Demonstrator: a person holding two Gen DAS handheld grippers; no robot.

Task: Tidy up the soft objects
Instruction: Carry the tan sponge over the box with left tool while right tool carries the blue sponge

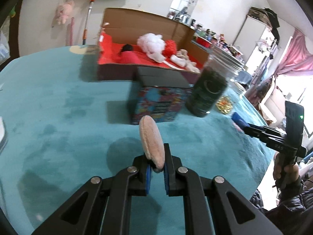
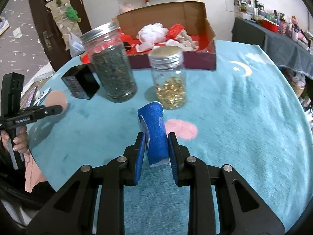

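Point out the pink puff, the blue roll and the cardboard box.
pink puff [image 1: 150, 141]: left wrist view, middle of its rim.
blue roll [image 2: 156, 135]: right wrist view, middle of its side.
cardboard box [image 2: 162, 15]: right wrist view, inner back wall.

The bench [image 2: 244, 117] wears a teal cover with a yellow moon at 2 o'clock and a pink spot near its middle. The black left tool [image 1: 156, 168] has blue pads and holds a peach puff [image 1: 150, 139]; the right tool [image 2: 156, 146] holds a blue roll [image 2: 154, 129]. The brown cardboard box [image 2: 166, 13] at 12 o'clock is lined red and holds white and red soft things.
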